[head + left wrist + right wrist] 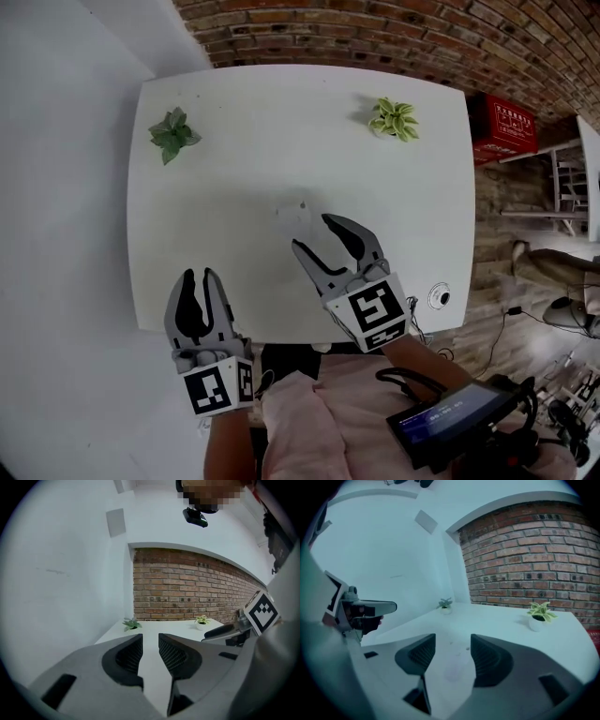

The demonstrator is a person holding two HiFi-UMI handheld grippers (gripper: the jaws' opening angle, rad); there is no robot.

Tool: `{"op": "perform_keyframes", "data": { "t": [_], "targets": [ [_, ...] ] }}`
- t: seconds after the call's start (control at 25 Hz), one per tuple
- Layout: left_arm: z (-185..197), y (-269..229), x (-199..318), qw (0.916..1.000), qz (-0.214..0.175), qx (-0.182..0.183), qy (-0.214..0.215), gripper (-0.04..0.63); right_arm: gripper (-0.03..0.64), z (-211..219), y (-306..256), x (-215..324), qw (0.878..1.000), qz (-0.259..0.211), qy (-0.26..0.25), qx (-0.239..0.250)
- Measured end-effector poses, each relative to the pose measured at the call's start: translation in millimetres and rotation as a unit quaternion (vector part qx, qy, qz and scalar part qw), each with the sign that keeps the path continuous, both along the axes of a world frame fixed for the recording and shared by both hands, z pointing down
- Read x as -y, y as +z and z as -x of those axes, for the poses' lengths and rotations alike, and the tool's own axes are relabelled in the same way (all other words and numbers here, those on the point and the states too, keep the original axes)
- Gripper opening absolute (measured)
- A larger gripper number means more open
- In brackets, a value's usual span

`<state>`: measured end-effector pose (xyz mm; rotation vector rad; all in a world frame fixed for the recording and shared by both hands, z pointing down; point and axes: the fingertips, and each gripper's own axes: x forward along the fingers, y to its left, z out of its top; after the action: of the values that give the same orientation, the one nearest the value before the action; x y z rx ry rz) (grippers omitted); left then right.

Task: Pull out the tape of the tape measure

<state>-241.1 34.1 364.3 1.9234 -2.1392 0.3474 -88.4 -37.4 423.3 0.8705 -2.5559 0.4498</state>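
Observation:
I cannot make out a tape measure in any view. On the white table [234, 187] there is only a faint pale patch [292, 216], just ahead of my right gripper [312, 232]. That gripper hangs over the table's near middle, open, with bare tabletop showing between its jaws [453, 638]. My left gripper [199, 279] is over the table's near left edge, open and empty, and only the tabletop shows in its narrower gap [150, 637]. The right gripper [225, 632] shows in the left gripper view, and the left gripper [370, 609] shows in the right gripper view.
Two small potted plants stand at the far side, a dark green one [172, 134] on the left and a pale one [394, 118] on the right. A brick wall runs behind the table. A red crate [506, 127] stands at the right. A round fitting [439, 296] sits at the table's near right corner.

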Motion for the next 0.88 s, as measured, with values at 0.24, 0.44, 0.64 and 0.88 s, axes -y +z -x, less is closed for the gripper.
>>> {"op": "perform_keyframes", "data": {
  "t": [0.24, 0.44, 0.64, 0.88],
  "targets": [
    [10, 28, 4, 0.9995, 0.022, -0.012, 0.018, 0.112, 0.252, 9, 50, -15, 0.998, 0.045, 0.014, -0.043],
    [13, 44, 5, 0.9987, 0.037, -0.019, 0.028, 0.113, 0.252, 9, 78, -20, 0.994, 0.073, 0.029, -0.072],
    [16, 50, 8, 0.9982, 0.042, -0.021, 0.038, 0.114, 0.219, 7, 85, -17, 0.991, 0.067, 0.04, -0.106],
    [14, 50, 12, 0.9975, 0.042, -0.027, 0.05, 0.114, 0.137, 3, 88, -16, 0.989, 0.074, 0.044, -0.118]
  ]
}}
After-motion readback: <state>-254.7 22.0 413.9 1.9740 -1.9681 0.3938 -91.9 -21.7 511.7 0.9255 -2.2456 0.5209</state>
